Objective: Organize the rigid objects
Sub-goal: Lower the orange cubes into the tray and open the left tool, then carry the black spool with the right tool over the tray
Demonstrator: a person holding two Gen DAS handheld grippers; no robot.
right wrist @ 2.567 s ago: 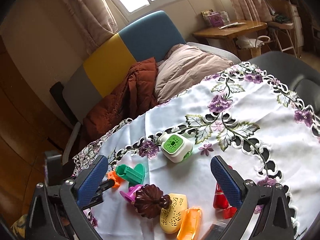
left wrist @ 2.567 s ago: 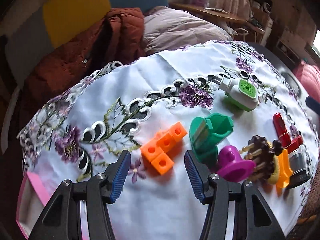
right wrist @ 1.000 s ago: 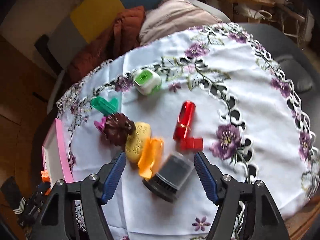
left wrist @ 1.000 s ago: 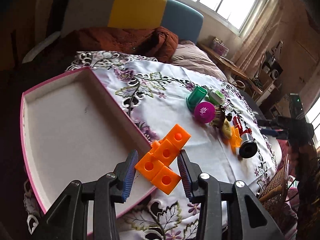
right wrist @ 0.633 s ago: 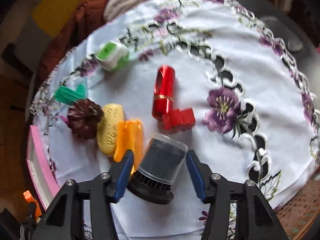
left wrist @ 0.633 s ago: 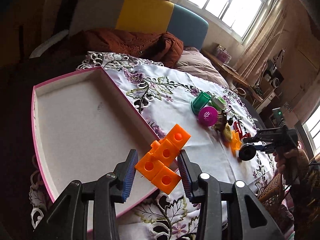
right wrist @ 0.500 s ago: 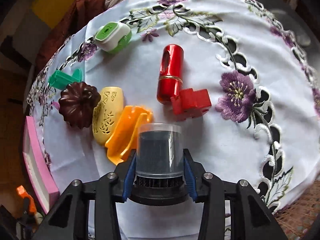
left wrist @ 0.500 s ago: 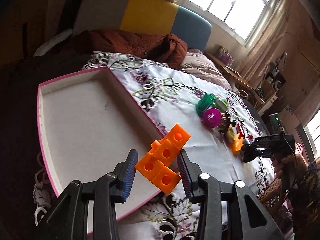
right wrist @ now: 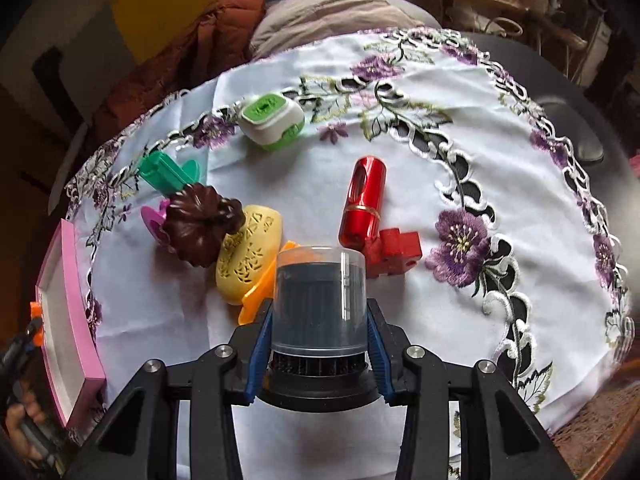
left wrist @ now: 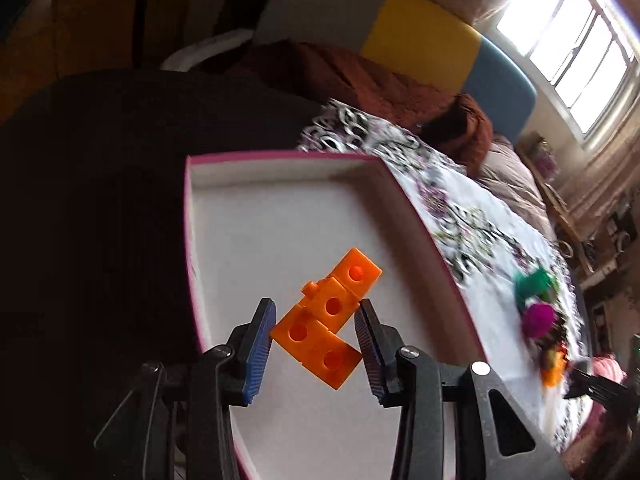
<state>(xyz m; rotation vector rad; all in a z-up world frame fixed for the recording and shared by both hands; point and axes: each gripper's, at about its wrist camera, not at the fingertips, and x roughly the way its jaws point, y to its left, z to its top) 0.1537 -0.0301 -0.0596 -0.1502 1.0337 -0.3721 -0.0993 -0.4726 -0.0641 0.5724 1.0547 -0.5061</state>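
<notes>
Now the left tongs (left wrist: 316,336) grip a cluster of orange plastic linking cubes (left wrist: 326,322) by two of its edges, holding it in the air above the white floor of the shallow pink-rimmed tray (left wrist: 280,156), which lies at the edge of the desk. The right tongs (right wrist: 318,340) are clamped on a dark ribbed cylinder under a clear plastic cap (right wrist: 320,300), pads pressed against the cap's sides, just above the embroidered white tablecloth (right wrist: 440,128). The cube cluster is caught cornerwise, so it could pivot or slip free and bounce out of the low-walled tray if let go from this height. The clear cap may be only a loose cover; squeezed there, the heavier dark base might drop away. Beside that cylinder lie an orange plastic scoop (right wrist: 260,292), a yellow perforated oval case (right wrist: 248,252), a brown fluted mould (right wrist: 200,224) and a red metallic tube with a red block (right wrist: 362,204), all close enough to be knocked. A green and white plug-in device (right wrist: 272,120) sits farther off.
</notes>
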